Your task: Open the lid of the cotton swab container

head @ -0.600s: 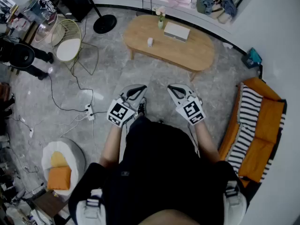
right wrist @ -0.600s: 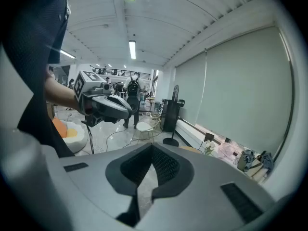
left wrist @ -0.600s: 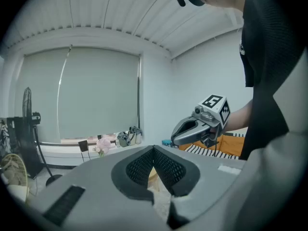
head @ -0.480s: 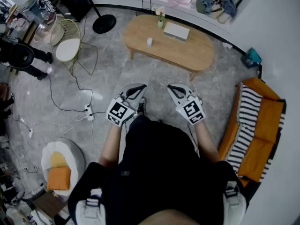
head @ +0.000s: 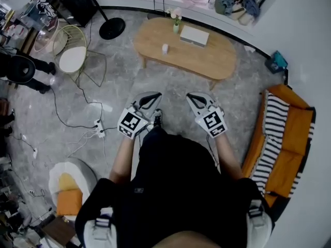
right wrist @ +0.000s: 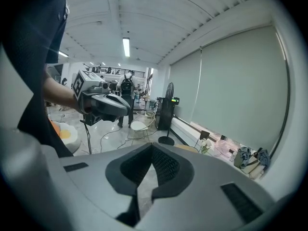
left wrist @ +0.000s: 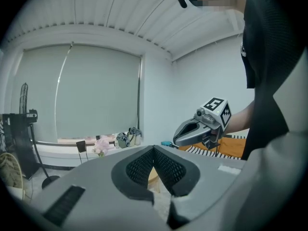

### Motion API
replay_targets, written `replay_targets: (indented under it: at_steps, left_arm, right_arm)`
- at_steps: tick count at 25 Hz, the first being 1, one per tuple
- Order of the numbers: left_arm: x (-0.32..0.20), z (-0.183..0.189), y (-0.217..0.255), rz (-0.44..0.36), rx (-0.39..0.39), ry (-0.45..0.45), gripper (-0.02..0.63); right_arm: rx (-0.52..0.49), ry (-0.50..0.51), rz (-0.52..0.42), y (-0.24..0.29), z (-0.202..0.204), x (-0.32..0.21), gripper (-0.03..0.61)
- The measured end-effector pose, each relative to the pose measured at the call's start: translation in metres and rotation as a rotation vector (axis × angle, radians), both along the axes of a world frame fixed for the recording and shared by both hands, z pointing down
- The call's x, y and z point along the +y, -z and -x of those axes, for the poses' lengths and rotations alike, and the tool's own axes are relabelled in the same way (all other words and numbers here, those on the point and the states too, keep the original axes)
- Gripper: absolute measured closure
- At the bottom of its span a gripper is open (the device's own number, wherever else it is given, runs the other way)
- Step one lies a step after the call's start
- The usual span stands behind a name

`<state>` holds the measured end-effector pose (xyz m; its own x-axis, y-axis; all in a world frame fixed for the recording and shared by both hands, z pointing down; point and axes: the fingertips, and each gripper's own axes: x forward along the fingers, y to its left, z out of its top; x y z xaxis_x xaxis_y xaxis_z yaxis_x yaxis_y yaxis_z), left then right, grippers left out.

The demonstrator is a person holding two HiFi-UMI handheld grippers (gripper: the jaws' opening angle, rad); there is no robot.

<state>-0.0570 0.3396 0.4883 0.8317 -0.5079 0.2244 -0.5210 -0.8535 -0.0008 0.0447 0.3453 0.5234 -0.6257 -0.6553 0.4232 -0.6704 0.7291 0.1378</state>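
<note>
A small white container stands on the oval wooden table, well ahead of me across the floor. Beside it are a flat white box and a little vase of flowers. I hold both grippers in front of my body, far short of the table. My left gripper is shut with nothing in it, its jaws touching in the left gripper view. My right gripper is also shut and empty, as the right gripper view shows. Each gripper sees the other alongside it.
An orange sofa with a striped throw stands at the right. A wire chair and a fan's round base are at the far left. Cables and a power strip lie on the floor, with a floor cushion at the lower left.
The head view has shifted slightly, so the floor items at the left sit a little lower in the picture. Both grippers stay shut in about the same place.
</note>
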Motion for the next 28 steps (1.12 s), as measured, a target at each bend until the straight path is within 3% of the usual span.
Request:
replay_targets:
  at_steps: [14, 28]
  left_arm:
    - [-0.061, 0.023, -0.008, 0.033, -0.001, -0.062, 0.614]
    - [-0.111, 0.026, -0.02, 0.064, -0.004, -0.103, 0.614]
  right_arm:
    - [0.026, -0.038, 0.053, -0.008, 0.026, -0.048, 0.583]
    - [0.079, -0.079, 0.076, -0.025, 0.025, -0.092, 0.583]
